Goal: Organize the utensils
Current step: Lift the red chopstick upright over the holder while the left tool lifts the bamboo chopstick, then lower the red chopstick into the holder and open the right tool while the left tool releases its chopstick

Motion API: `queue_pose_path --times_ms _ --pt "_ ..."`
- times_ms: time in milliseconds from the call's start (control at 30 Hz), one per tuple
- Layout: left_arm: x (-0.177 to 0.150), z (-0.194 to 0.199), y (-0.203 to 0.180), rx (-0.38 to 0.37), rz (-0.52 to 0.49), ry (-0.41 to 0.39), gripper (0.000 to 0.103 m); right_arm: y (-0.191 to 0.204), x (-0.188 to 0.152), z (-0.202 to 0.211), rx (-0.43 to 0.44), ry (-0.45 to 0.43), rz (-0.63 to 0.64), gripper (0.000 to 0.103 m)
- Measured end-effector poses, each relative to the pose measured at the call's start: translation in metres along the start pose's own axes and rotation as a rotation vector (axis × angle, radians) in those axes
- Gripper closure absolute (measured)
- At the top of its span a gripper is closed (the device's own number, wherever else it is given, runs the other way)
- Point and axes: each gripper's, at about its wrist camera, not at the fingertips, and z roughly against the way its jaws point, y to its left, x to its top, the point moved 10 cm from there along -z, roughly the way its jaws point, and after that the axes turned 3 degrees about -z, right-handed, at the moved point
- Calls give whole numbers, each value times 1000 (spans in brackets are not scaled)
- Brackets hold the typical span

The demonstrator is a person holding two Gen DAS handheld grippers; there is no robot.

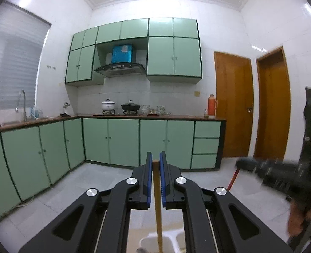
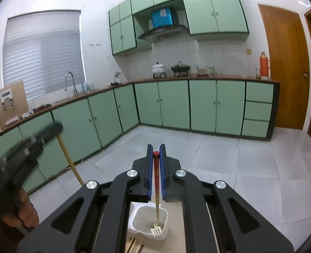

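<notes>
**Both grippers lifted a chopstick clear above the white holder**

The left gripper (image 1: pixel 155 164) had its blue-padded jaws pinched narrow on a plain light-wood chopstick (image 1: pixel 157 200), gripped near its top end so the long shaft hung straight down between the black linkages. That high grip made sense: it left nearly the whole length free to drop into a container. Below the stick, at the bottom edge of the left wrist view, sat the white plastic utensil holder (image 1: pixel 149 240), only partly visible.

Over on the right, the right gripper (image 2: pixel 156 154) was likewise clamped tight, this time on a red-topped chopstick with a patterned red upper shaft and pale wooden tip (image 2: pixel 156 187). It too was held by its decorated head, tip pointing down. The tip appeared over a compartment of the white holder (image 2: pixel 134 217), though whether it was inside or still above the rim could not be told. In that compartment lay a small white plastic fork (image 2: pixel 156 229), tines toward the camera.

Each view caught the other tool at its edge, blurred, with its stick dangling. A few more wooden sticks (image 2: pixel 134 244) lay just beside the holder on the tan table top (image 2: pixel 176 215).

By the look of it, both sticks were mid-carry, neither yet released into a slot.
</notes>
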Motion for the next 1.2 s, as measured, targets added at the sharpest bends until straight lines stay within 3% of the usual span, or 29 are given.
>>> queue_pose_path --times_ms 167,400,700,767,800,833,967,1033,1200 --pt "0 -12 1 -12 37 3 96 -1 -27 -22 -11 53 0 98" --pt "9 -17 4 -14 40 -30 96 7 -25 -22 -4 40 15 98" --pt "-15 -38 -1 10 17 6 96 7 -38 -34 -25 72 10 96" --pt "-27 -46 -1 12 22 55 86 4 -40 -39 -36 87 14 93" --pt "-34 -49 2 19 27 81 70 2 -43 -39 -39 93 15 92" --pt "-39 -48 4 18 35 94 63 1 -44 -39 -41 93 16 91" --pt "-50 -32 9 11 28 134 56 -12 -50 -27 -66 71 -6 70" --pt "-55 -23 12 16 25 156 50 -17 -53 -17 -71 55 -17 67" --pt "-87 14 15 10 29 255 43 -23 -81 18 -90 35 -26 45"
